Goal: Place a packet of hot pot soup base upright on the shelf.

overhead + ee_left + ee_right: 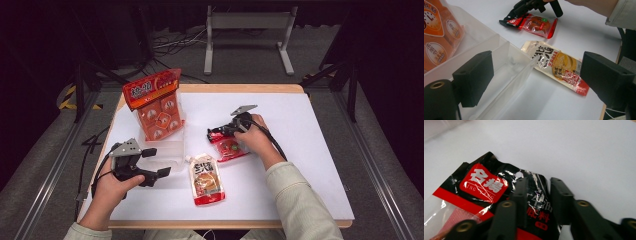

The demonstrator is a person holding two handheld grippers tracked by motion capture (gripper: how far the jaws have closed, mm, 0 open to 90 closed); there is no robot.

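At the lower left of the high view, the left claw (154, 162) was held with its jaws spread wide. Right of centre, the right claw (214, 133) pointed left, low, its jaws a narrow gap apart.

Under my fingers, the red-and-black packet (486, 192) read "名揚" in white on its red badge, with partly hidden Latin letters "ING" below; other print stayed unreadable.

White frame (248, 22), cables (172, 42), floor.
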